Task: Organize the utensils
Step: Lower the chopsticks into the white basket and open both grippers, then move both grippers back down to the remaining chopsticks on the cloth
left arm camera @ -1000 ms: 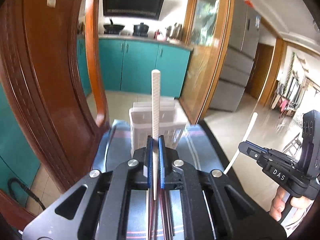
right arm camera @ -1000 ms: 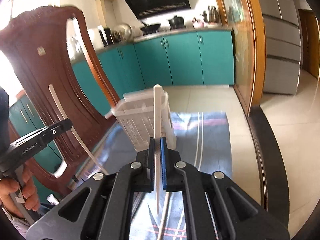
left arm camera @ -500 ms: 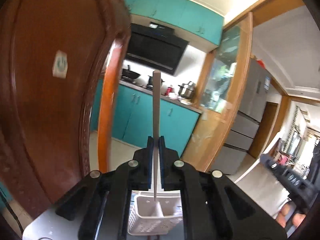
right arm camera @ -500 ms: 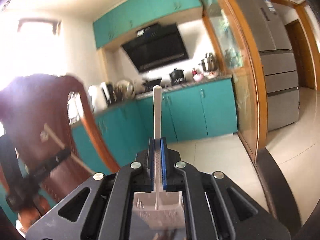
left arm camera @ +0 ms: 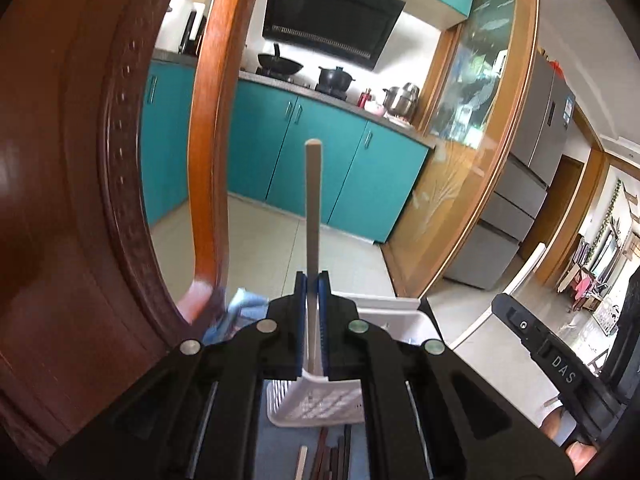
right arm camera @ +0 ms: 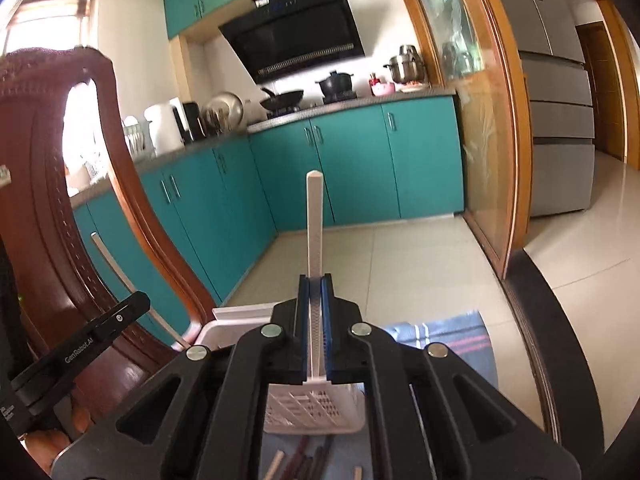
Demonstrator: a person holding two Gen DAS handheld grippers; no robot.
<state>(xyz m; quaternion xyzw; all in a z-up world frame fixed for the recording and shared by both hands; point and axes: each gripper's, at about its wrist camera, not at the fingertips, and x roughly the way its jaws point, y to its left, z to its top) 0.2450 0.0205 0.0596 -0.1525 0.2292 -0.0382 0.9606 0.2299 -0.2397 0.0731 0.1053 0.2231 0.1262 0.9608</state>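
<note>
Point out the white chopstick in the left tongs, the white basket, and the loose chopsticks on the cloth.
White chopstick (left arm camera: 313, 216), left wrist view, on its upright shaft.
White basket (right arm camera: 308, 408), right wrist view, on its perforated front wall.
Loose chopsticks (left arm camera: 332, 456), left wrist view, on the dark sticks below the basket.

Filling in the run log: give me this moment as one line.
left gripper: jaws shut on white chopstick | right gripper: jaws shut on second white chopstick | white basket: below both | loose chopsticks: on cloth

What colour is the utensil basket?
White, with perforated walls; the basket shows best in the right wrist view.
</note>
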